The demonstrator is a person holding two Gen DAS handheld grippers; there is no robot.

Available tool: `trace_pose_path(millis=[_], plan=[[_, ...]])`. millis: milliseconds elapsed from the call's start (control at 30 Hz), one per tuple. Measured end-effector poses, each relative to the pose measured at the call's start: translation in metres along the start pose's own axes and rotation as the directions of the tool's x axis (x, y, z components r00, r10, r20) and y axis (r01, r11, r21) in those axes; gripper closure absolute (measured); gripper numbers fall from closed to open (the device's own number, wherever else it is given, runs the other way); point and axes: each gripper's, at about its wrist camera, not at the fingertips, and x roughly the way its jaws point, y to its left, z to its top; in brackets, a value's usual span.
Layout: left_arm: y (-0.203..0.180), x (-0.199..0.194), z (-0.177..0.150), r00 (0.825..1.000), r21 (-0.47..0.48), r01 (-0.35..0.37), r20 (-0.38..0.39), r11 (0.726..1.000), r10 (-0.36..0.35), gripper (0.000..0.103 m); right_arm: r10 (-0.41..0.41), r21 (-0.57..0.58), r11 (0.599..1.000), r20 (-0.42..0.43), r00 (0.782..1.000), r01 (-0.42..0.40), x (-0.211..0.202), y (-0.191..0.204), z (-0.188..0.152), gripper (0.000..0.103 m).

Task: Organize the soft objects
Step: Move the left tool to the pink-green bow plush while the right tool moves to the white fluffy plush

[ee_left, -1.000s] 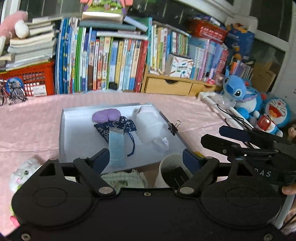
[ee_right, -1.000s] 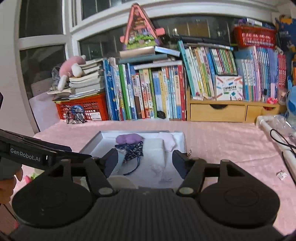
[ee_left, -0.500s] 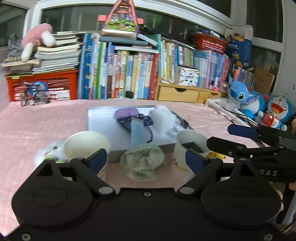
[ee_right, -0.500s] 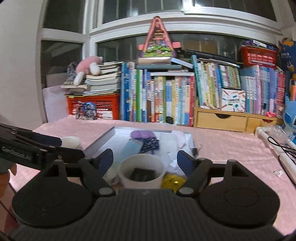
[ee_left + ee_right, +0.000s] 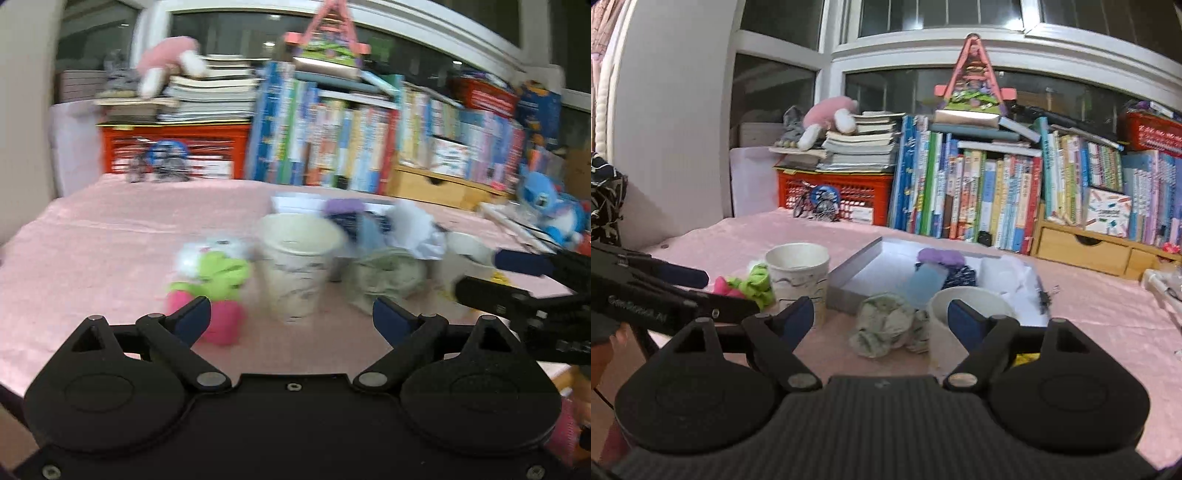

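Observation:
My left gripper [image 5: 291, 315] hovers low over the pink table, its jaws opening with nothing between them. Just ahead stand a white paper cup [image 5: 297, 258], a pink, green and white plush toy [image 5: 210, 273] to its left, and a crumpled greenish cloth [image 5: 388, 273] to its right. My right gripper [image 5: 881, 319] is also opening and empty, with the cloth [image 5: 882, 325] right in front of it and a second cup [image 5: 964, 306] by its right finger. Behind lies a grey tray [image 5: 853, 273] holding a purple soft piece [image 5: 942, 256], a dark patterned pouch [image 5: 960, 277] and white cloth [image 5: 1008, 273].
Rows of books [image 5: 979, 199], a red basket [image 5: 831, 192] and a wooden drawer unit [image 5: 1082, 247] line the back of the table. A blue plush [image 5: 546, 210] sits far right. A binder clip [image 5: 1045, 295] lies beside the tray. The table's near edge runs just below both grippers.
Both grippers have drawn back from the tray and sunk lower. The two cups, the greenish cloth and the plush toy came into view. Both pairs of jaws spread wider.

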Motion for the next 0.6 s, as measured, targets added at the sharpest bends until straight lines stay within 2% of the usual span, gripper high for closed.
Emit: trace_pose_path(millis=[200, 367, 500, 600], plan=[[0.030, 0.014, -0.002, 0.994, -0.039, -0.111, 0.006, 0.993, 0.112, 0.009, 0.045, -0.008, 0.999, -0.026, 0.999, -0.045, 0.013, 0.017, 0.001, 0.015], [0.045, 0.034, -0.007, 0.990, -0.067, -0.138, -0.008, 0.988, 0.138, 0.011, 0.085, -0.027, 0.996, -0.075, 0.994, -0.087, 0.025, 0.022, 0.026, 0.015], [0.051, 0.047, -0.011, 0.993, -0.087, -0.122, -0.013, 0.989, 0.121, 0.012, 0.156, -0.001, 0.987, -0.158, 0.975, -0.158, 0.048, 0.022, 0.056, 0.015], [0.053, 0.055, -0.014, 0.992, -0.085, -0.124, -0.017, 0.989, 0.123, 0.013, 0.210, 0.033, 0.977, -0.239, 0.948, -0.209, 0.075, 0.023, 0.082, 0.015]])
